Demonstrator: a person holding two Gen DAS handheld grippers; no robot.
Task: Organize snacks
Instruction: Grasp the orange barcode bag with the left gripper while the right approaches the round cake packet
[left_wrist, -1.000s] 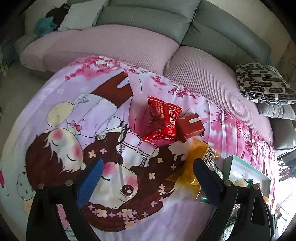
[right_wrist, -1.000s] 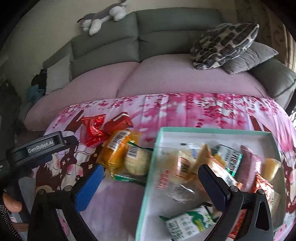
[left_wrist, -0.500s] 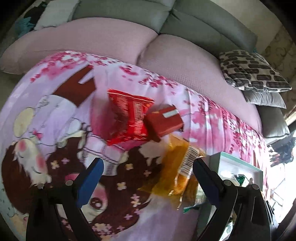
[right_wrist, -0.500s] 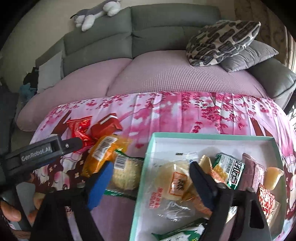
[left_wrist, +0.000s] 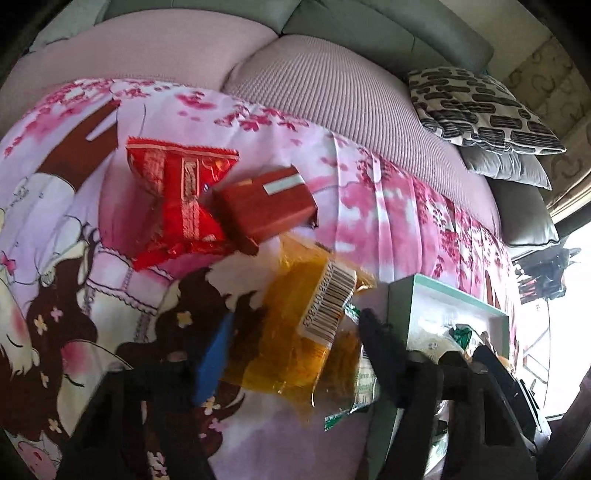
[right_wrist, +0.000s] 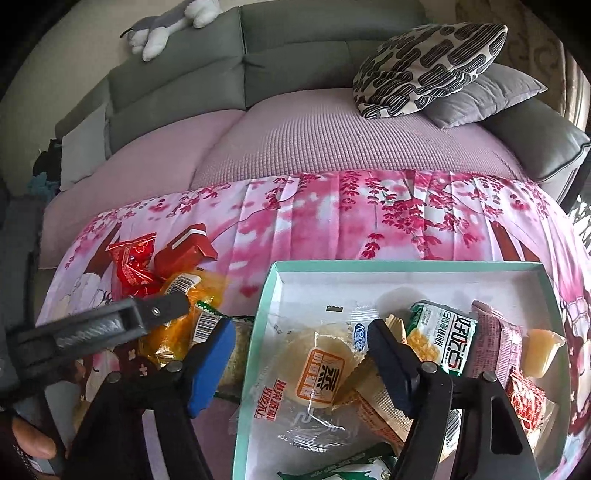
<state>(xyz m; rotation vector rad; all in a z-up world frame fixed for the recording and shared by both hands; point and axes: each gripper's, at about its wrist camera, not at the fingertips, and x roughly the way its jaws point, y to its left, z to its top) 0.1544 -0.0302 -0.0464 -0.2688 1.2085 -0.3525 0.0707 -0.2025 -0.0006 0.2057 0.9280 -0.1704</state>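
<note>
left hand-held gripper (left_wrist: 295, 347) is angled down over the yellow snack packet (left_wrist: 295, 332), the one with the barcode sticker facing up. its jaws are closing with the packet sitting between them, blue pad on one side and the dark finger on the other, but the view is blurry there and i can't tell if the pads are actually pressing on the wrapper.

that packet lies on the cartoon print cloth (left_wrist: 369, 199) covering the surface, partly on top of a green-edged packet (left_wrist: 354, 391) and just beside the teal box (right_wrist: 255, 332). further back on the cloth are a shiny red packet (left_wrist: 177, 206) and a red carton (left_wrist: 266, 206), touching each other, with the carton's corner right next to the yellow wrapper.

right hand-held gripper (right_wrist: 299, 350) hangs over the left end of the teal box, jaws closing too. one blue pad is outside the box wall, the other finger is inside, and a clear-wrapped round cake (right_wrist: 317, 365) with an orange label sits between them. looks like nothing is gripped, the pads stand off from the wrapper.

the box also holds a green and white packet (right_wrist: 443, 336), a dusky pink packet (right_wrist: 498, 339), a small jelly cup (right_wrist: 543, 350) and more wrappers lower down. behind everything is a grey sofa (right_wrist: 295, 48) with a pink cover, a patterned cushion (right_wrist: 428, 62) and a plush toy (right_wrist: 162, 29) on the backrest.
</note>
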